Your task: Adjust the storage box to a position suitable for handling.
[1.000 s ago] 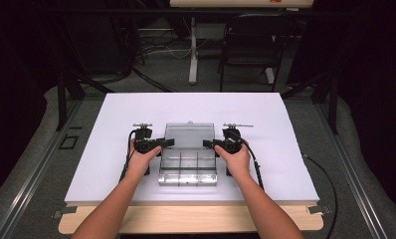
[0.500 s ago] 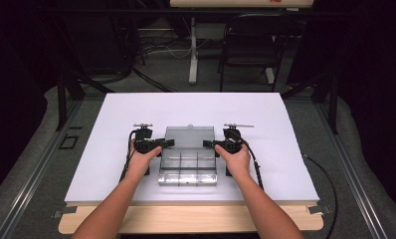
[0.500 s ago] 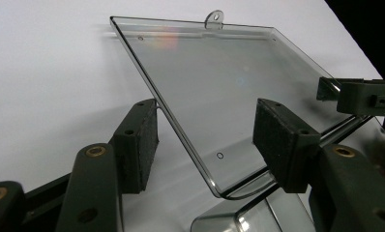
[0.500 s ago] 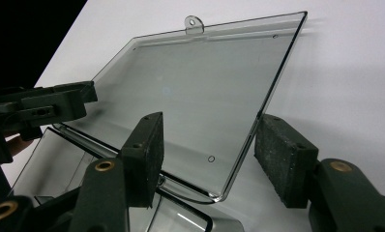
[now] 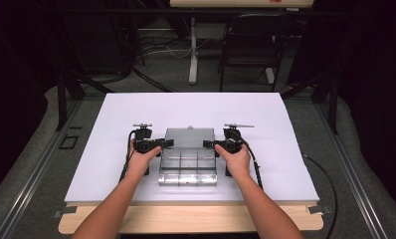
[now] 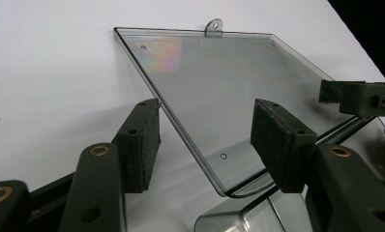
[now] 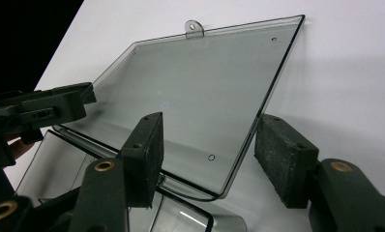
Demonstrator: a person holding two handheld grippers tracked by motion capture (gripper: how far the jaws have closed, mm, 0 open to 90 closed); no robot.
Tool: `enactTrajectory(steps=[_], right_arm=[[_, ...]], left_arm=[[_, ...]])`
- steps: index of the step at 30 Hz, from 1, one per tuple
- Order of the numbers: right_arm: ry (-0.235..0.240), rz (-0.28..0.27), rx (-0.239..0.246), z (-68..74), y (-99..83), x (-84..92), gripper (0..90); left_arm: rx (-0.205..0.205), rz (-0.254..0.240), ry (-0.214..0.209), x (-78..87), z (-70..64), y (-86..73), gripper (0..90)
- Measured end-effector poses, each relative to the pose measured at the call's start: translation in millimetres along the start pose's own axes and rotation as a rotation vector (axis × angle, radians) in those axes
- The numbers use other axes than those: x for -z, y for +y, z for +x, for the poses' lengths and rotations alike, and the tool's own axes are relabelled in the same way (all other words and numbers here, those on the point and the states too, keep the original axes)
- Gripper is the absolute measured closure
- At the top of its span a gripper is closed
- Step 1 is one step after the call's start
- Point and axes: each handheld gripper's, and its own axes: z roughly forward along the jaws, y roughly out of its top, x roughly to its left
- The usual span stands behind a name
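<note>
The clear box (image 5: 188,164) is lying open, its lid (image 6: 219,92) pointing to twelve o'clock, its long axis running three-to-nine. The left gripper (image 6: 207,140) and right gripper (image 7: 207,154) are straddling the lid's side edges, jaws wide, gripping nothing.

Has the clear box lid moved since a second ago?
No. In the high view the lid lies open and flat behind the compartment box, its far edge at the same spot on the white table.

Box (image 5: 188,164) mid-table (image 5: 285,164) (lid (image 5: 190,136) behind), claws flanking.

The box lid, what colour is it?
Clear, grey-tinted plastic lid, best in the left gripper view.
</note>
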Motion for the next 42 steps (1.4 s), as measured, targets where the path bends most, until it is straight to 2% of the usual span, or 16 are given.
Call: enactTrajectory(steps=[12,24,31,34,42], right_arm=[[-0.006,0.015,-0.01,-2.2,1.6,4.1,45.8],[0.004,-0.035,0.012,0.8,3.5,17.7,45.9],[-0.016,-0.066,0.084,5.4,2.5,29.6,50.1],[-0.01,-0.09,0.117,7.0,0.6,36.0,51.3],[-0.017,-0.124,0.182,8.1,-7.0,54.5,51.0]], left_arm=[[0.0,-0.012,-0.001,5.8,0.2,-0.5,44.6],[-0.016,-0.028,0.007,15.5,1.0,-1.3,44.8],[-0.03,-0.035,0.006,22.8,0.5,-1.9,48.4],[-0.034,-0.037,0.005,26.6,-1.1,-2.7,49.7],[-0.076,-0.041,0.011,37.3,-6.5,-6.3,49.3]])
